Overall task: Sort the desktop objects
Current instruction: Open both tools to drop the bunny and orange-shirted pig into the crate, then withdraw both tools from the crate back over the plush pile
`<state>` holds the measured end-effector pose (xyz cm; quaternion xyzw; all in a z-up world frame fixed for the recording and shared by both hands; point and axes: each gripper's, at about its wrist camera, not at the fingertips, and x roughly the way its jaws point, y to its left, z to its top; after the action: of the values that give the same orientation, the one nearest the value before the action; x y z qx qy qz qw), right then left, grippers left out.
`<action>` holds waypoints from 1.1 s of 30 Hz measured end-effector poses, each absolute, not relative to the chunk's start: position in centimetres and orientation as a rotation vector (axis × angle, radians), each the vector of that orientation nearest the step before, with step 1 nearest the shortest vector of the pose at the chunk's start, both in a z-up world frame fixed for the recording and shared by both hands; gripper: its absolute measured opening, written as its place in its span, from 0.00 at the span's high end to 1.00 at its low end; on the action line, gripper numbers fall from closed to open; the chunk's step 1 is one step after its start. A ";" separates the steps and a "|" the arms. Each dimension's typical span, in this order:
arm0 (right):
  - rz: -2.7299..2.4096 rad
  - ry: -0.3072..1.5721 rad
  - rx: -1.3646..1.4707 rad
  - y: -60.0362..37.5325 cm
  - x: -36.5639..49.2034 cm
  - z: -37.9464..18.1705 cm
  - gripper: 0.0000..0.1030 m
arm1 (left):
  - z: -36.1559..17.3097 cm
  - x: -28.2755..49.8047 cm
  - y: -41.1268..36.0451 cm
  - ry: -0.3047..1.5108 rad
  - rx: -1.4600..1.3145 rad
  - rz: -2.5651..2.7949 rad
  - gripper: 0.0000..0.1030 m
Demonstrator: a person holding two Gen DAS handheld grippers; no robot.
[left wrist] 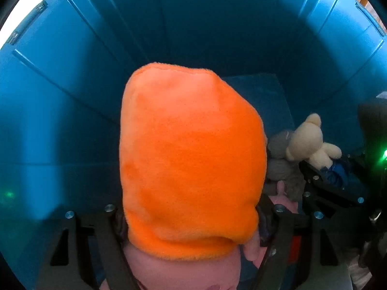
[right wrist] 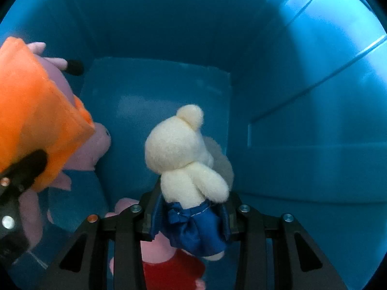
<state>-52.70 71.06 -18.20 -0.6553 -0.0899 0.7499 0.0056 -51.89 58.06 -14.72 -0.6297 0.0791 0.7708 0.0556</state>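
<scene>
Both grippers are inside a deep blue bin. My left gripper is shut on a pink pig plush in an orange dress, which fills the left wrist view; it also shows at the left of the right wrist view. My right gripper is shut on a cream teddy bear in a blue skirt, held above the bin floor. The bear also shows at the right of the left wrist view, with the right gripper below it.
A pink pig plush in blue clothes and another in red lie low in the bin. A grey plush sits beside the bear. The bin walls close in on all sides.
</scene>
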 end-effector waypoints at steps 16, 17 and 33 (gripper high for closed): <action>2.387 -0.220 -1.951 72.7 -52.7 -15.6 0.28 | -13.2 -50.5 59.3 0.251 -1.890 2.336 0.00; 2.392 -0.217 -1.946 72.7 -52.6 -15.2 0.28 | -12.7 -50.6 59.6 0.245 -1.883 2.340 0.00; 2.525 -0.252 -1.796 71.3 -48.4 -9.2 0.17 | -5.0 -46.9 56.5 0.239 -1.667 2.428 0.00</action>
<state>-48.41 71.28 -9.22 -0.5776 -0.0811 0.8121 0.0167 -46.89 56.54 -4.99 -0.5617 0.0807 0.8181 0.0933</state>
